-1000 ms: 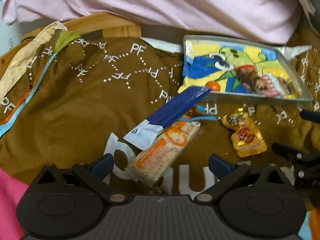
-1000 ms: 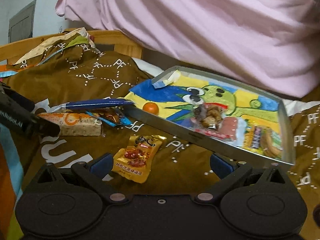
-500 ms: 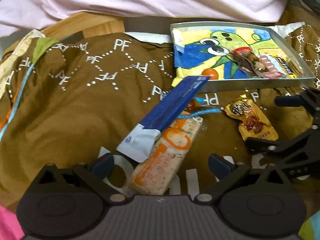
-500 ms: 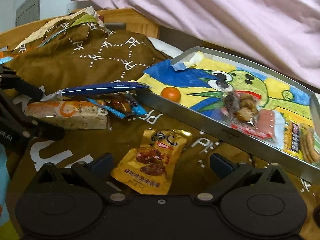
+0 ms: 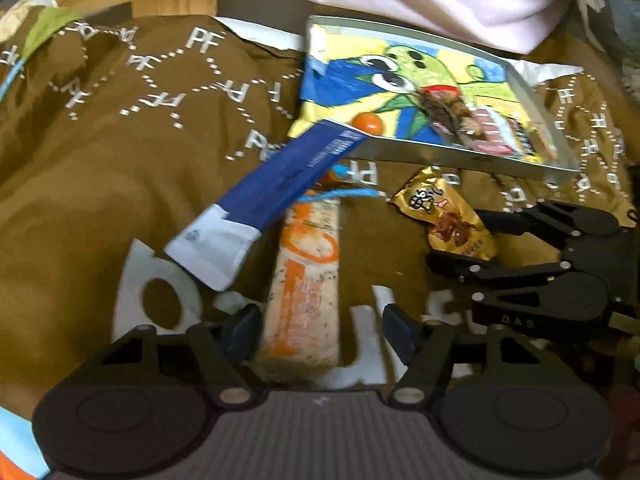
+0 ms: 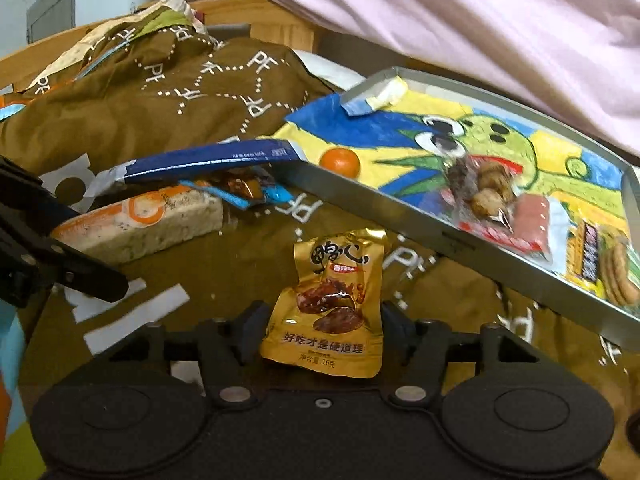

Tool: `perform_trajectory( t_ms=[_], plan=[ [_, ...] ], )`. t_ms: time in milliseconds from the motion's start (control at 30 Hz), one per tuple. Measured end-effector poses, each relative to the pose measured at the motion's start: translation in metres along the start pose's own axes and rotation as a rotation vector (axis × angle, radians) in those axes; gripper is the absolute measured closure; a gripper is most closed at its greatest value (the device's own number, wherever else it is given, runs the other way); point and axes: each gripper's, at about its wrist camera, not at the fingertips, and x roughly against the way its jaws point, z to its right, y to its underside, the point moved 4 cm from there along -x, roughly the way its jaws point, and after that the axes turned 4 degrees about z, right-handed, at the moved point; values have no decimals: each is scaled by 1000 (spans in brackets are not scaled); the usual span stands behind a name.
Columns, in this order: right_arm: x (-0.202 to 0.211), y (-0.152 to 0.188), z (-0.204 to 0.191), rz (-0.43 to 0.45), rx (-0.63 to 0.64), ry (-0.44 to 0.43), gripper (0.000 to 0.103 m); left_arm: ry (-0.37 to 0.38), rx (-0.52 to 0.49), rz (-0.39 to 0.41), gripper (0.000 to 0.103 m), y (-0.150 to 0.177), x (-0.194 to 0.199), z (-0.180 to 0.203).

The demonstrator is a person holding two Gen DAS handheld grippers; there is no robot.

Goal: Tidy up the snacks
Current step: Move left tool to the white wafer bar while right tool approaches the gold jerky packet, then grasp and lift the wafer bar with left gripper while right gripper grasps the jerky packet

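Observation:
An orange-and-white snack bar point(image 5: 308, 272) point(image 6: 152, 224) lies on the brown cloth between the fingers of my left gripper point(image 5: 322, 332) point(image 6: 96, 252). The left finger touches it and a gap remains on the right. A long blue packet point(image 5: 280, 176) point(image 6: 208, 160) rests across the bar and on the rim of the metal tray point(image 5: 460, 156) point(image 6: 400, 220). My right gripper point(image 6: 324, 320) point(image 5: 456, 236) has its fingers against both side edges of a gold snack packet point(image 6: 332, 300) point(image 5: 444, 216), which still lies flat.
The tray has a cartoon picture lining and holds an orange ball point(image 6: 340, 163) and several wrapped snacks point(image 6: 484, 192). A small blue-edged wrapper point(image 6: 240, 190) lies under the blue packet. Brown printed cloth point(image 5: 100, 160) covers the surface. Pink fabric point(image 6: 440, 12) hangs behind, over a wooden frame point(image 5: 172, 0).
Both grippers moved forward and down onto their snacks and their fingers narrowed. The bar now sits between the left fingers and the gold packet between the right ones.

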Motion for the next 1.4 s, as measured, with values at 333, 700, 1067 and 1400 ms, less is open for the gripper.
perform_trajectory(
  t_ms=[333, 700, 1067, 1400],
  plan=[
    [-5, -8, -3, 71, 59, 33, 18, -90, 1, 57, 32, -8, -14, 4],
    [-12, -2, 0, 59, 11, 31, 46, -165, -28, 63, 64, -10, -19, 14],
    [10, 8, -11, -1, 35, -2, 44, -113, -23, 7, 61, 1, -12, 37],
    [17, 9, -12, 5, 36, 4, 51, -137, -62, 9, 65, 3, -17, 40]
  ],
)
